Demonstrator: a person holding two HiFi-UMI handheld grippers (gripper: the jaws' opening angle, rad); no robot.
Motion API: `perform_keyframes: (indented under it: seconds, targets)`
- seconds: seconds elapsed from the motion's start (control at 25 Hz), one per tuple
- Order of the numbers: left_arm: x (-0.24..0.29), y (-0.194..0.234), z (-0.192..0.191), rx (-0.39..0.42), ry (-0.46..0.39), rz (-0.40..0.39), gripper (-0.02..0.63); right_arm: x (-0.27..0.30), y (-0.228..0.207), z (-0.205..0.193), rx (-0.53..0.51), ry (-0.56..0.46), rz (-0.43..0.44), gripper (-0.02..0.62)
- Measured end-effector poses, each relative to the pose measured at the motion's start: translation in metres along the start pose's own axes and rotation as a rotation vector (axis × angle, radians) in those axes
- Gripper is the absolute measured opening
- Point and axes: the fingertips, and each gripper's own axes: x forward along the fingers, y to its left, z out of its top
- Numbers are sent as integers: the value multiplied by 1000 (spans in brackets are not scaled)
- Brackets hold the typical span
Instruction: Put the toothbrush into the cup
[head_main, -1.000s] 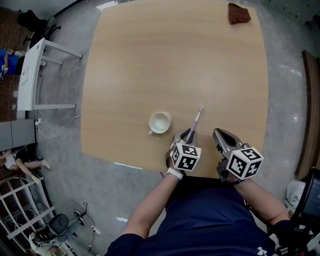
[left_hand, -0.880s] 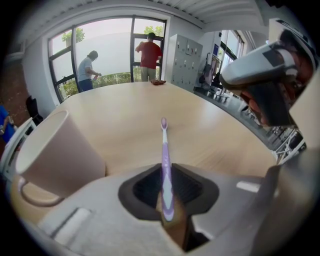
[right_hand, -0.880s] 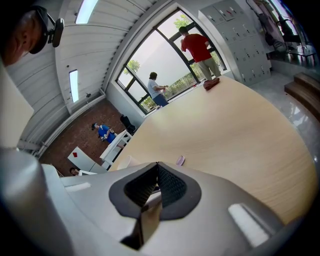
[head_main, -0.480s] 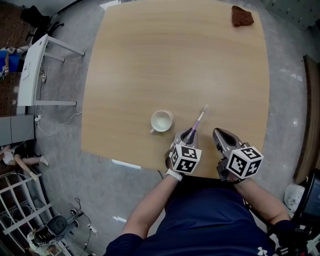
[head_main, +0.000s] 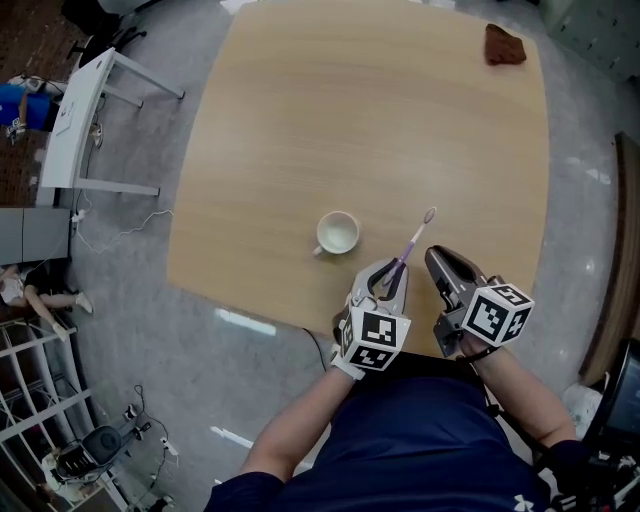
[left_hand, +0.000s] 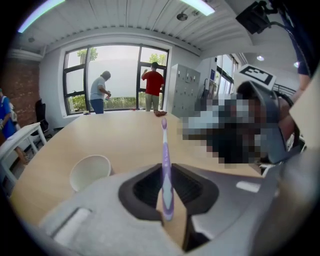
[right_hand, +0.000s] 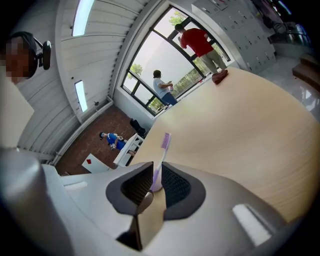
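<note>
Purple toothbrush (head_main: 412, 245), one, between left tongs (head_main: 387, 277) just closed on it; one cup (head_main: 338, 232).

The left claw (left_hand: 167, 202), its jaws having just been closing, pinches a purple toothbrush (left_hand: 164, 160) by its handle, the bristles pointing toward the bench's (left_hand: 125, 132) far edge. A white cup (left_hand: 90, 171) stands by the near edge, apart.

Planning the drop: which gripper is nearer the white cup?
Left. In the head view the left gripper, holding the purple toothbrush, sits right of the white cup; the right gripper is farther right.
</note>
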Motion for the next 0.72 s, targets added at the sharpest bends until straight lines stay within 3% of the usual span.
perform_keyframes:
  seconds: [0.44,0.72]
  targets:
    - [-40,0,27,18,-144,49,63,16,45,11,164,-32,184,103]
    - [-45,-2,43,72,-212,62,63,17,52,25,150,-50,209,43]
